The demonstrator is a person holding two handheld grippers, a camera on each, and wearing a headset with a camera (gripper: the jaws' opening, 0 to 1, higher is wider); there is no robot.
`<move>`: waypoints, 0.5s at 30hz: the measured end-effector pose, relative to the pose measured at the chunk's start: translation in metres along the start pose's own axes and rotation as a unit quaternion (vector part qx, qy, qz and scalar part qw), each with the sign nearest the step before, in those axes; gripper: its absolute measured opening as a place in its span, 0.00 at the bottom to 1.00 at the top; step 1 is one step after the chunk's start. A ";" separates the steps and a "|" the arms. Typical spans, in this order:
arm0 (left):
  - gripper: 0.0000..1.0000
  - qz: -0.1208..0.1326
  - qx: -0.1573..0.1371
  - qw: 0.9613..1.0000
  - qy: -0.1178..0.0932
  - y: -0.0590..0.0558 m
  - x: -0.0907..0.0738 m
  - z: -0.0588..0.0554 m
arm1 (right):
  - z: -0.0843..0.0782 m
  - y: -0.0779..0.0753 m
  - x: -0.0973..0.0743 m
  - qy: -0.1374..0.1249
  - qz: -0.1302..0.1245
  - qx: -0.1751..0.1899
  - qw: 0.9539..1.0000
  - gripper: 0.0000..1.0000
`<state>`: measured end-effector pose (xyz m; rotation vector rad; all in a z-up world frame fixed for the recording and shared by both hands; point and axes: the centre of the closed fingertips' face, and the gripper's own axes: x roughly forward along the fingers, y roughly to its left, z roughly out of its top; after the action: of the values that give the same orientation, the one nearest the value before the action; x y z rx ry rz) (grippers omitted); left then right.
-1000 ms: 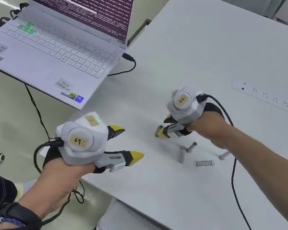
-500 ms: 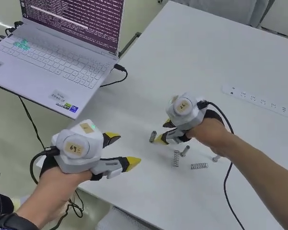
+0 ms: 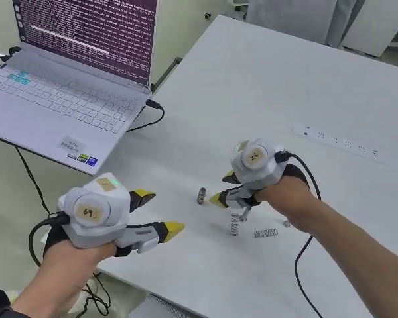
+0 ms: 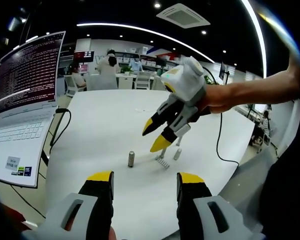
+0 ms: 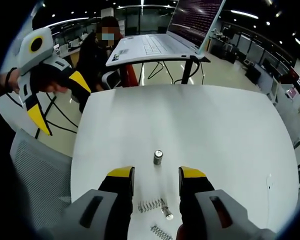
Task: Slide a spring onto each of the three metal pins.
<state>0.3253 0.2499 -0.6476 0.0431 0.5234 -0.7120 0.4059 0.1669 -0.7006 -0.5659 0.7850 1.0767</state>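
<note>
White bench top (image 3: 265, 86): right gripper (image 3: 222, 187), jaws spread and empty, had backed off the spring-clad pin (image 3: 201, 195), unseen at its tips a second earlier and now standing upright alone just left of them, loose springs (image 3: 234, 224) lying right; left gripper (image 3: 160, 211) hung released at near edge.

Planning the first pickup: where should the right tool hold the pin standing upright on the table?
Probably grip the upright pin low on its shaft, right tool coming level from its present side: it stands vertical ahead of the open jaws, top left free.
</note>
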 end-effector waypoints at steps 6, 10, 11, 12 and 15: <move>0.45 0.002 -0.001 1.000 -0.001 -0.001 -0.001 0.000 | -0.002 0.003 -0.011 -0.011 -0.009 0.007 1.000 0.34; 0.45 0.001 0.000 1.000 -0.002 -0.003 -0.001 0.001 | -0.006 0.005 -0.020 -0.020 -0.019 0.016 1.000 0.35; 0.45 0.002 0.000 1.000 -0.002 -0.003 -0.001 0.001 | -0.007 0.006 -0.023 -0.022 -0.021 0.018 0.999 0.35; 0.45 0.001 0.001 1.000 -0.001 -0.003 -0.001 0.001 | -0.008 0.006 -0.025 -0.025 -0.023 0.021 0.999 0.35; 0.45 0.001 0.002 1.000 -0.002 -0.004 -0.001 0.002 | -0.011 0.007 -0.030 -0.031 -0.027 0.028 0.999 0.35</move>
<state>0.3229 0.2470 -0.6443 0.0467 0.5176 -0.7112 0.3882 0.1447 -0.6834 -0.5016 0.7405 1.0140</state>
